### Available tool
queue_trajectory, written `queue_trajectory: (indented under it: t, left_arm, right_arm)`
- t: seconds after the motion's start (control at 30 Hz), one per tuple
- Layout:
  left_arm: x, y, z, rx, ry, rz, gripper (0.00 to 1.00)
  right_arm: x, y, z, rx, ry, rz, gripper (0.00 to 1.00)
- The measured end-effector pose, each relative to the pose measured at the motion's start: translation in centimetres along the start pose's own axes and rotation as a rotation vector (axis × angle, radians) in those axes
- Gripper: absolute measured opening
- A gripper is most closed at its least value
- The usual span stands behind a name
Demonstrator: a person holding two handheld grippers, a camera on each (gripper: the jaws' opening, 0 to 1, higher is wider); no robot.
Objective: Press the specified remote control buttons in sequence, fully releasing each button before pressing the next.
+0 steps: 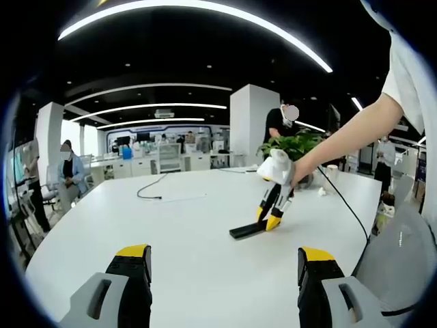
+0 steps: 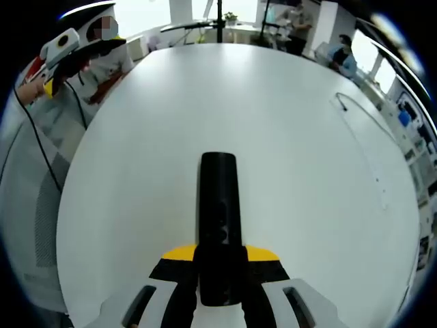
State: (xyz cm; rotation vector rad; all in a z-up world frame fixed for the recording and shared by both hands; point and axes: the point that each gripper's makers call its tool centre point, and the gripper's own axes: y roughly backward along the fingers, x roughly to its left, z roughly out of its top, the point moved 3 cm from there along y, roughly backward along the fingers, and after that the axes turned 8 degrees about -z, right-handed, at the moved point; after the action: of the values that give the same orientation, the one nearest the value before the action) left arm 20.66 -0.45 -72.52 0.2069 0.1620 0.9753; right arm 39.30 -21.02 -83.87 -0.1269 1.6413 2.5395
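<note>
Remote (image 2: 219,225), black, lies flat on white table (image 2: 293,137), at 6 o'clock in right gripper view, its near end clamped betw. right gripper (image 2: 220,263) jaws. Left gripper (image 1: 222,273) hovers over table w/ jaws wide apart, nothing in them. Cable (image 1: 153,195) at 11 o'clock, plant (image 1: 293,145) at 1.

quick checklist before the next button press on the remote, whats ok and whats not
1. Remote lies flat on the white table: ok.
2. Right gripper is at the remote's near end, jaws either side of it: ok.
3. Whether the jaws clamp it or a button is down: cannot tell.
4. Left gripper is open, apart from the remote: ok.
5. Remote shows in both views: ok.
6. Loose cable lies apart from the remote: ok.
</note>
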Motion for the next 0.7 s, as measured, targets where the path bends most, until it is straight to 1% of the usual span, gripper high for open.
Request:
queue_trajectory:
  t: [0.17,0.23,0.27,0.3,0.33,0.4,0.5,0.6,0.63,0.7]
  left_arm:
    - [-0.1,0.0,-0.1,0.003,0.002,-0.004,0.91]
    - [-0.1,0.0,-0.1,0.003,0.002,-0.006,0.91]
    - [-0.1,0.0,-0.1,0.005,0.002,-0.006,0.91]
    - [-0.1,0.0,-0.1,0.006,0.001,-0.007,0.91]
    - [-0.1,0.0,-0.1,0.006,0.001,-0.007,0.91]
    - [-0.2,0.0,-0.1,0.006,0.001,-0.009,0.91]
    - [-0.2,0.0,-0.1,0.006,0.001,-0.01,0.91]
    - [-0.1,0.0,-0.1,0.003,0.001,-0.006,0.91]
    - [-0.1,0.1,-0.1,0.002,0.003,-0.005,0.91]
    - [0.0,0.1,-0.1,-0.001,0.006,-0.002,0.91]
  right_arm:
    - [0.0,0.0,-0.1,0.009,-0.023,-0.013,0.22]
    - [-0.1,0.1,-0.1,0.017,-0.028,-0.029,0.24]
    - [-0.3,0.1,-0.2,0.023,-0.074,-0.054,0.25]
    - [-0.4,0.1,-0.3,0.028,-0.122,-0.064,0.27]
    - [-0.5,0.1,-0.4,0.026,-0.132,-0.065,0.29]
    - [-0.8,0.1,-0.6,0.006,-0.158,-0.074,0.31]
    - [-1.1,0.2,-0.9,-0.013,-0.215,-0.11,0.36]
    - [-1.1,0.3,-1.2,-0.036,-0.238,-0.133,0.39]
    - [-1.1,0.4,-1.2,-0.043,-0.264,-0.152,0.39]
    - [-1.2,0.4,-1.3,-0.054,-0.279,-0.178,0.42]
